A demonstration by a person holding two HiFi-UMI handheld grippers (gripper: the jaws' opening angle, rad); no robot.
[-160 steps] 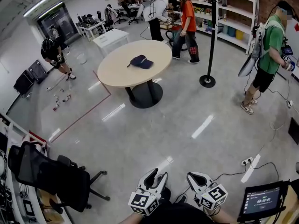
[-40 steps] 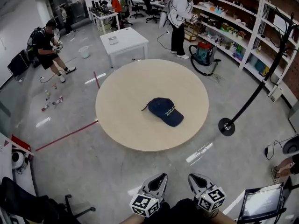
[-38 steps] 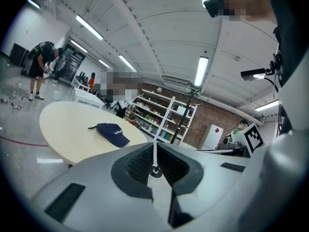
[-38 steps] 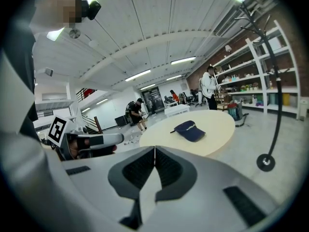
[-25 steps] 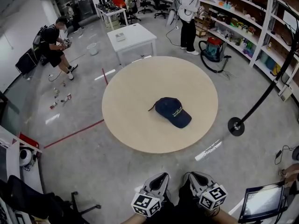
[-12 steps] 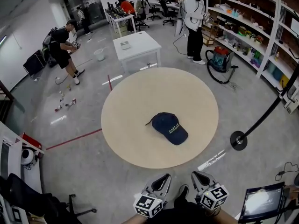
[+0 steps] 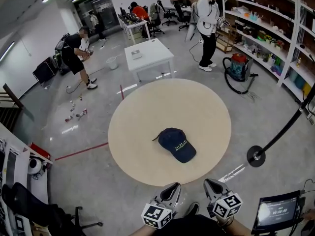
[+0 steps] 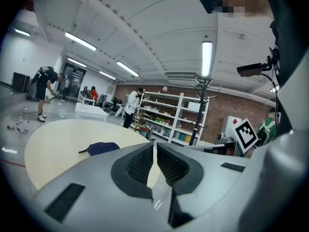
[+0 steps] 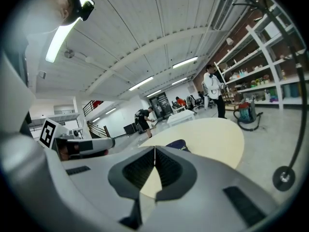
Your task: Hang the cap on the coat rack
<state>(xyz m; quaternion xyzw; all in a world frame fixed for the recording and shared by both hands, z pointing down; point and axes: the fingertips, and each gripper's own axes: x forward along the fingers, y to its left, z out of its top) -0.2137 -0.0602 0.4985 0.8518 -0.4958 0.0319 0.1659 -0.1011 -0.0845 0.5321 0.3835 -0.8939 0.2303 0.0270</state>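
Head view: left gripper (image 7: 173, 189) and right gripper (image 7: 209, 184) side by side, low, nearly level, facing round pale wooden table (image 7: 128, 146). Gripper views: ribbed black pads (image 8: 140, 164) of both pressed together, nothing between. Navy fabric cap (image 7: 176, 144) lay near table centre. Black coat rack (image 7: 256, 156) stood right of table; its hooked top (image 8: 203, 87) showed only in left gripper view.

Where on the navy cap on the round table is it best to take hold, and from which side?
Probably the brim of the cap. It is the thin, flat part and points toward the near-right edge of the table, so the right gripper, now shut, could open and slide over it from that side. The domed crown offers no such edge.
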